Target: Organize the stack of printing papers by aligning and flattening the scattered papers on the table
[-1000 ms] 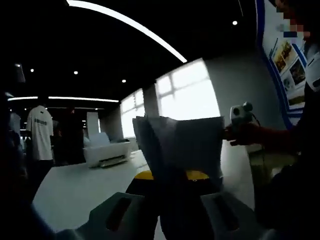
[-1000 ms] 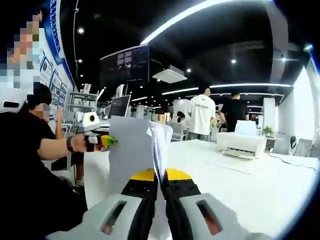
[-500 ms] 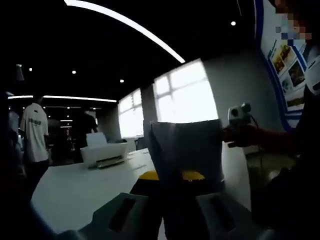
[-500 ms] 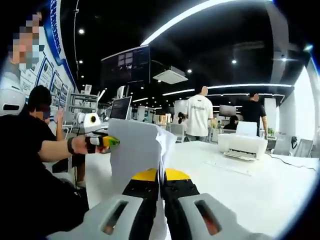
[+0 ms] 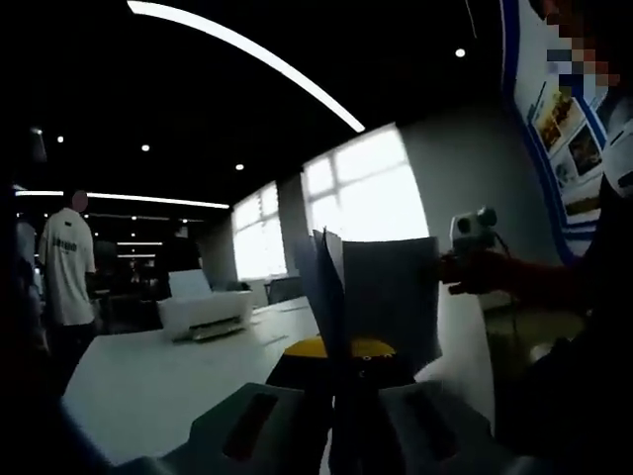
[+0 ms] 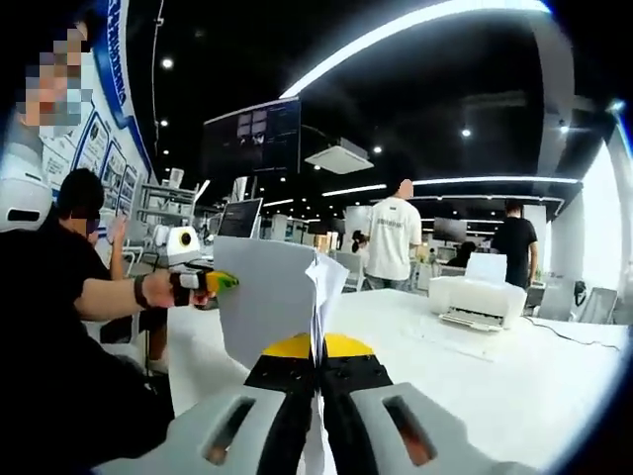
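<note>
Both sheaves of papers (image 6: 282, 302) narrower, edge-on now.

A dark ceiling is crossed by a long curved light strip (image 6: 415, 22) and dotted with small spotlights. A white worktop (image 6: 495, 381) is seen stretching away, with a white printer (image 6: 478, 300) set on it. Large bright windows (image 5: 366, 188) are set in a pale wall. A wall with blue-bordered posters (image 5: 564, 119) is seen at one side. A dark hanging screen (image 6: 252, 139) and shelving (image 6: 163, 213) are visible, and standing people in white shirts (image 6: 394, 237).
</note>
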Motion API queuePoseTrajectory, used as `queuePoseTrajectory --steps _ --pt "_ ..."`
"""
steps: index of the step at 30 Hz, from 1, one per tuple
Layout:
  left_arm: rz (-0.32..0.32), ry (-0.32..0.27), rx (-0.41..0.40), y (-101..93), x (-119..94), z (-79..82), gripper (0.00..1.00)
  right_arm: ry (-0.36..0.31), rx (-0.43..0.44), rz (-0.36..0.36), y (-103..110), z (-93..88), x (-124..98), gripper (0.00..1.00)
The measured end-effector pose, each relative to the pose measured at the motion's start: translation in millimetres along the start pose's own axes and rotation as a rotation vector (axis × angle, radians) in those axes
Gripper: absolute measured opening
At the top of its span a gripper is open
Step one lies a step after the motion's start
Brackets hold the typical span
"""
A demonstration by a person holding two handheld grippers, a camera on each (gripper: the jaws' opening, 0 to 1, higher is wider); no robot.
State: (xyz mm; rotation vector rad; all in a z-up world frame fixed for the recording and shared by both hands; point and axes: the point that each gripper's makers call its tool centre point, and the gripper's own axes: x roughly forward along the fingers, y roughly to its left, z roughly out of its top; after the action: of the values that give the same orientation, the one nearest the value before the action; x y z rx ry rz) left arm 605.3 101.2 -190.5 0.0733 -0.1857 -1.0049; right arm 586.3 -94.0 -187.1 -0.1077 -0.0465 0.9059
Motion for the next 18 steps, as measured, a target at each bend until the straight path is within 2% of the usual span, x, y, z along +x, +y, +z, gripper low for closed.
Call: queuePoseTrajectory --steps 3,4,5,8,12,18 --pt "0.000 0.025 -0.012 -0.8 -1.2 -17.9 0.07 0.041 -0.002 -0.006 0.3 -15.1 0.9 0.00" --pt "0.003 0.013 -0.019 0.4 -3.1 -18.4 0.07 0.023 -0.006 -0.013 -0.8 -14.1 -0.7 0.00" --pt "0.003 -0.005 -0.046 1.7 -4.0 -16.7 0.07 0.018 0.010 -0.008 -0.7 -13.5 -1.8 0.00" --pt "-0.002 -0.011 -0.108 -2.2 -2.7 -13.9 0.06 0.014 0.039 0.000 -2.4 -11.6 -1.4 0.00" --pt "-0.005 -0.004 -0.111 -0.9 -2.8 -5.9 0.06 0.010 0.024 0.006 1.1 -2.9 -2.3 0.00" --pt "-0.032 -0.027 -0.138 -10.5 -4.9 12.7 0.06 -0.012 0.028 0.017 8.0 15.5 -10.4 0.00"
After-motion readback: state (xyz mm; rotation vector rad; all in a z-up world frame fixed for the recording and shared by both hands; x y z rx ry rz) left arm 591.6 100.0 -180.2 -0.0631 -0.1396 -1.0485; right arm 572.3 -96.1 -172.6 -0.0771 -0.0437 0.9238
